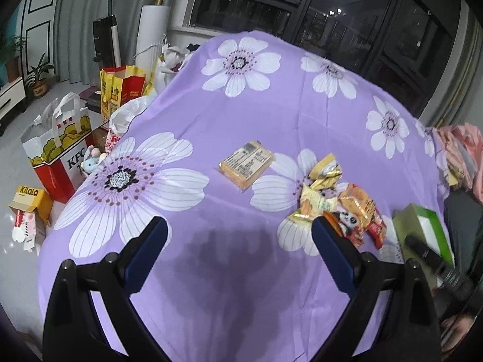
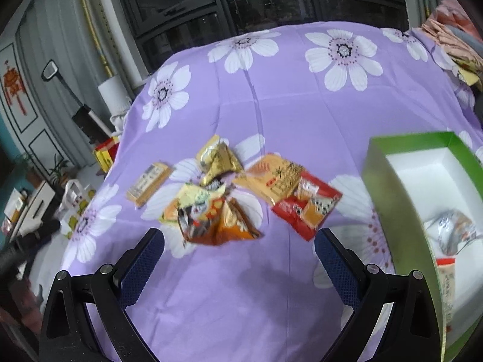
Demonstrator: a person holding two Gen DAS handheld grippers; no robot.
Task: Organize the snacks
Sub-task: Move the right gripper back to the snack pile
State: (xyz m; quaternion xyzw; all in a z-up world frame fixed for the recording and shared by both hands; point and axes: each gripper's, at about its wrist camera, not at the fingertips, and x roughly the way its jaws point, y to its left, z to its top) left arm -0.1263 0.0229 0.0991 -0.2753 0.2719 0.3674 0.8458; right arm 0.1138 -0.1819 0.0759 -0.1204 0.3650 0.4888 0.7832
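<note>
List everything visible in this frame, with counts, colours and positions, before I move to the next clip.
Tablecloth: one, purple with white flowers, covers the table.
Flat packet: one, yellow-orange, lies apart, left of the pile.
Snack pile: several packets, yellow, gold, orange, red, mid-table.
Green box: one, white inside, right of the pile, holding at least two packets.
Paper bags: two, red, white and yellow, on the floor at left.
Left gripper: open, empty.
Right gripper: open, empty.

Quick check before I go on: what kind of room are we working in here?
Most likely a home living room. A table under a purple flowered cloth stands by a large dark window, with potted plants and shopping bags on the tiled floor.
</note>
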